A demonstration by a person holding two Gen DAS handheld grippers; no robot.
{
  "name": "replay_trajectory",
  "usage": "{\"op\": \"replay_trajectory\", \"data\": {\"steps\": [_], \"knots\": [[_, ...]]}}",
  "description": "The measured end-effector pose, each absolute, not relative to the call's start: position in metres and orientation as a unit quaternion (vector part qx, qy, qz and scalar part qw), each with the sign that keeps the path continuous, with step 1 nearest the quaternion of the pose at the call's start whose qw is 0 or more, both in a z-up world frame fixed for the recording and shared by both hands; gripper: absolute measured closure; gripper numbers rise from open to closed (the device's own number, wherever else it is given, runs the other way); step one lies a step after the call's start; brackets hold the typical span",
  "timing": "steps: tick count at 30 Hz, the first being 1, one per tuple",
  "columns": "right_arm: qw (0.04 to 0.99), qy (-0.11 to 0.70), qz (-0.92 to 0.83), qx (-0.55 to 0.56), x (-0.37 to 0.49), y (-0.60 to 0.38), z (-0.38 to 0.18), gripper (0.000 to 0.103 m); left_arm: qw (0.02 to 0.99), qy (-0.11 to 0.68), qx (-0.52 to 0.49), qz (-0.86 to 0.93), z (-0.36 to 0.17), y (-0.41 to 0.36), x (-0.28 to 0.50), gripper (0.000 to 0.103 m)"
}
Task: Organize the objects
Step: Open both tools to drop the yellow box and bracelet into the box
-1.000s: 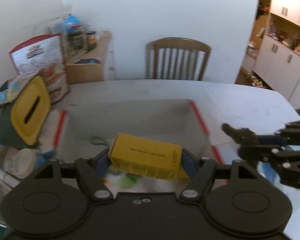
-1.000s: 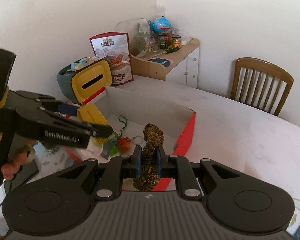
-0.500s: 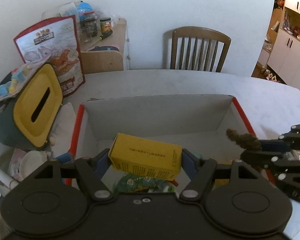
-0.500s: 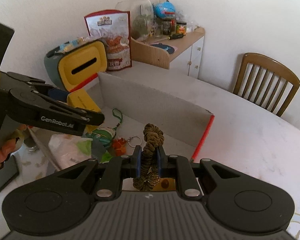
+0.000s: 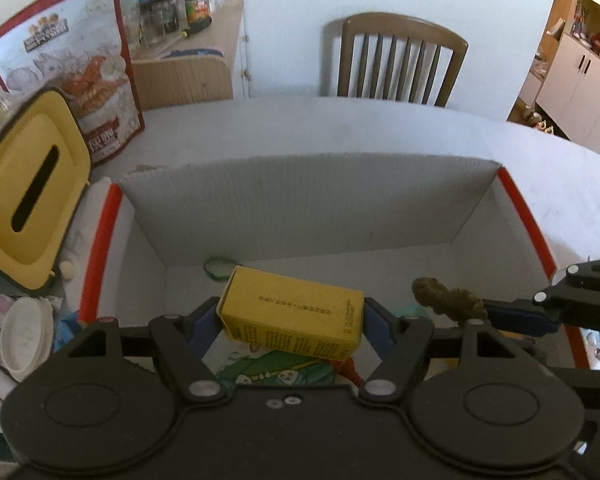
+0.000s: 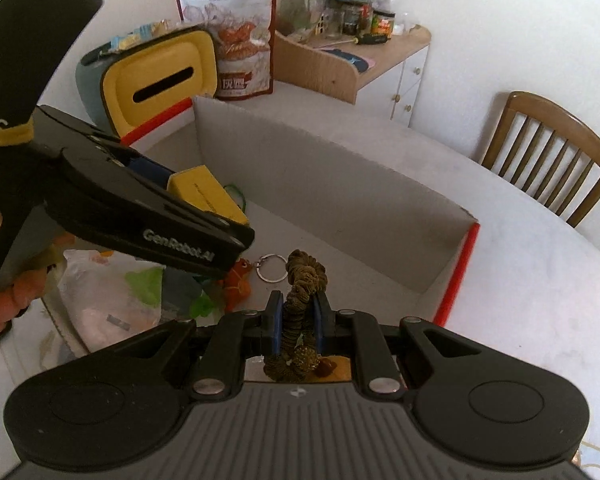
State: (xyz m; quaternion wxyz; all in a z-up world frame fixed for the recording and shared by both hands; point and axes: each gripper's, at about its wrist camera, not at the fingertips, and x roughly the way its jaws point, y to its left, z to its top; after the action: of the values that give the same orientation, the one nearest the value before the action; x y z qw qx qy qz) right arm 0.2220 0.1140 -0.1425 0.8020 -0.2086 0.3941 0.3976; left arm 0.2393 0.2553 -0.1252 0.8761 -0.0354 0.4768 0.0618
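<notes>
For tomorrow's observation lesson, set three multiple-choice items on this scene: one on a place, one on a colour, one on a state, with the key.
1. Where does the key ring lie?
A. on the chair
B. on the floor of the cardboard box
C. on the side cabinet

2. What colour is the carton in the left tool?
A. yellow
B. blue
C. white

3. What is the state of the right tool?
A. open, holding nothing
B. shut on a snack bag
C. shut on the scrunchie

Key: 1 B, the ring rests on the box floor, ahead of the right tool; 2 A, the carton's faces are yellow in both views; 3 C, the blue pads squeeze the brown scrunchie from both sides.
</notes>
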Motion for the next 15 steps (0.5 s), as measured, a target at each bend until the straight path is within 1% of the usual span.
{"op": "replay_trajectory", "data": {"steps": [7, 15], "knots": [[0.795, 0.412, 0.387, -0.219, 0.223, 0.122, -0.159, 0.088, 0.869, 0.490, -0.039, 0.055, -0.133, 0.258, 0.244, 0.030], [0.794, 0.415, 0.391, -0.210, 0.221, 0.120, -0.160, 0.088, 0.867, 0.494, -0.040, 0.049, -0.136, 0.259, 0.246, 0.030]]}}
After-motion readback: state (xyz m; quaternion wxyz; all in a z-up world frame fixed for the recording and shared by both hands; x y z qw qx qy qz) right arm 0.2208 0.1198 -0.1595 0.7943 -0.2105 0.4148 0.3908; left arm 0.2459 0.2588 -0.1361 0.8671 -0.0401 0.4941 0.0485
